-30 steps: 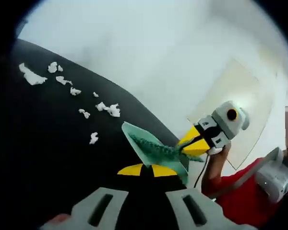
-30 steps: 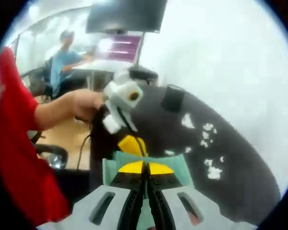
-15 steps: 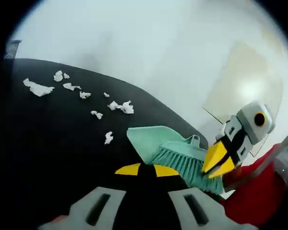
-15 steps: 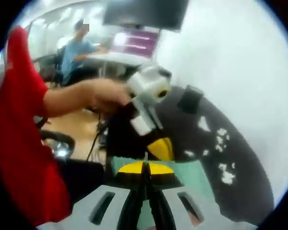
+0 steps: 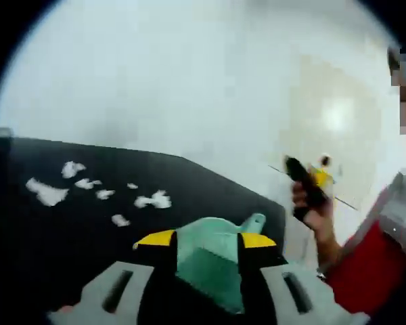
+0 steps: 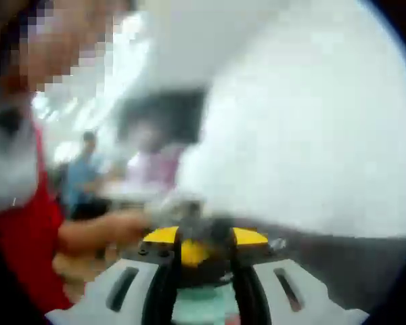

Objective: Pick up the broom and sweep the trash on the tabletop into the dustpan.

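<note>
Dustpan (image 5: 210, 261) — the mint-green one — sits between the yellow-tipped jaws of the left claw (image 5: 206, 239), which looks clenched on it; its hollow faces forward and a small handle loop pokes up at about 1 o'clock from the claw tips. Under it lies the black counter (image 5: 68, 230), and the trash (image 5: 101, 193), a scatter of white paper scraps, lies at about 10 o'clock from the dustpan, near but apart from it, strung roughly left to right across the counter.

In the left gripper view the right claw (image 5: 311, 179) is up at about 2 o'clock, held in the person's hand (image 5: 314, 210) off the counter's far edge and well apart from the scraps. In the right gripper view its jaws stand parted around something pale green low between them — probably the broom (image 6: 203, 308), though the blur makes it hard to be sure, so I cannot tell whether the grip is firm.

The relation that matters: the scraps lie on the far side of the dustpan from the broom hand. By my reading, the broom has to travel past the dustpan to the 9 o'clock end of the scatter, then draw back toward the pan's open mouth, which should be set flat on the counter, facing the scraps.
</note>
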Available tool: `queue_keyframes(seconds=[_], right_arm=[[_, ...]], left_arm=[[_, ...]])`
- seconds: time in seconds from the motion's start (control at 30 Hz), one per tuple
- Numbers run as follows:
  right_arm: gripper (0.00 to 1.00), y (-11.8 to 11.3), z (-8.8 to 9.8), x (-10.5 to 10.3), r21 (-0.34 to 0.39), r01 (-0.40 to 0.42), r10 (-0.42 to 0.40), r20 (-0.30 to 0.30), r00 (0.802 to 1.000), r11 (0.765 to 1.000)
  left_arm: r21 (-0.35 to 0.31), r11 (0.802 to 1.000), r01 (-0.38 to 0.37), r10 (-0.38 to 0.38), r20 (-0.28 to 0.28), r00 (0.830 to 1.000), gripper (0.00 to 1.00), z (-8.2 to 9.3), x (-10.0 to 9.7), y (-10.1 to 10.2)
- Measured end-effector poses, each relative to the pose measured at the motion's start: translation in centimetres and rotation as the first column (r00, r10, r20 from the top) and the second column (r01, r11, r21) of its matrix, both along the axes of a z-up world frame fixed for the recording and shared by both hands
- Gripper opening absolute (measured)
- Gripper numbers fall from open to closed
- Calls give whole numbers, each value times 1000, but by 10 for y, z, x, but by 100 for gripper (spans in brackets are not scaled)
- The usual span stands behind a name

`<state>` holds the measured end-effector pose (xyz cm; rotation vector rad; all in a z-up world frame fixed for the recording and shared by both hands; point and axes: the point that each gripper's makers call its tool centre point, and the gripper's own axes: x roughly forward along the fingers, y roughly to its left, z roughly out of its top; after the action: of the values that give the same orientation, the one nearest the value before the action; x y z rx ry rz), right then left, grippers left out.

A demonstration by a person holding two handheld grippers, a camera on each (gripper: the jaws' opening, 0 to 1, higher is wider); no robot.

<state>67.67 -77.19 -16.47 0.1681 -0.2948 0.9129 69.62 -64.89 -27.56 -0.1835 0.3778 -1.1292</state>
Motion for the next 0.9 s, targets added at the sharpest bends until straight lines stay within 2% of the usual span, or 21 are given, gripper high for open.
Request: queue_keyframes(seconds=[0.03, 0.1, 0.13, 0.17, 0.23, 0.33, 0.37, 0.4, 0.43, 0.47, 0.5, 0.57, 0.67, 0.7, 0.77, 0.8, 0.9], right_arm=[[29, -18, 0, 10, 27, 55, -56, 8, 998, 998], [28, -53, -7, 31, 49, 186, -187, 15, 982, 981], [28, -65, -12, 40, 72, 220, -221, 10, 975, 973], [28, -77, -19, 48, 101, 245, -244, -20, 970, 964], [27, -93, -33, 61, 178, 265, -255, -79, 964, 948], [25, -99, -58, 71, 183, 282, -264, -116, 957, 942], [25, -101, -68, 75, 156, 304, -285, -137, 949, 940], [25, -102, -71, 75, 137, 306, -280, -179, 943, 942], [24, -104, -56, 71, 188, 300, -283, -115, 952, 935], [24, -105, -50, 69, 207, 301, -290, -80, 954, 931], [24, -102, -54, 69, 189, 302, -289, -95, 953, 934], [24, -92, -68, 72, 134, 279, -262, -132, 956, 951], [24, -87, -66, 69, 135, 259, -244, -120, 962, 956], [24, -86, -65, 69, 131, 260, -245, -115, 963, 957], [24, -86, -66, 68, 127, 257, -243, -115, 963, 958], [24, -85, -67, 67, 127, 253, -239, -119, 964, 959], [24, -83, -70, 67, 117, 254, -239, -129, 962, 960]], left_arm=[[42, 998, 47, -48, 23, 999, 22, 1, -7, -13], [156, 977, 148, -156, 40, 987, 18, -4, -21, -38], [193, 963, 186, -199, 46, 979, 20, -5, -26, -51], [218, 950, 223, -241, 63, 968, 22, -3, -29, -67], [243, 932, 268, -280, 14, 960, 27, -6, -33, -85], [356, 893, 275, -295, 2, 956, 29, -19, -28, -93], [395, 877, 275, -298, -2, 954, 29, -24, -26, -94], [418, 864, 281, -301, -20, 953, 29, -29, -25, -96], [430, 852, 298, -311, -41, 949, 30, -32, -27, -99], [429, 848, 312, -321, -53, 946, 29, -35, -25, -103], [435, 838, 331, -322, -96, 942, 28, -40, -28, -104], [462, 821, 335, -325, -105, 940, 28, -49, -25, -109], [468, 815, 342, -325, -119, 938, 23, -51, -25, -111], [454, 817, 355, -339, -119, 933, 15, -48, -26, -112], [463, 819, 340, -349, -67, 935, 15, -44, -24, -113], [464, 819, 337, -342, -75, 937, 15, -44, -27, -112], [459, 827, 323, -343, -42, 938, 15, -39, -26, -108]])
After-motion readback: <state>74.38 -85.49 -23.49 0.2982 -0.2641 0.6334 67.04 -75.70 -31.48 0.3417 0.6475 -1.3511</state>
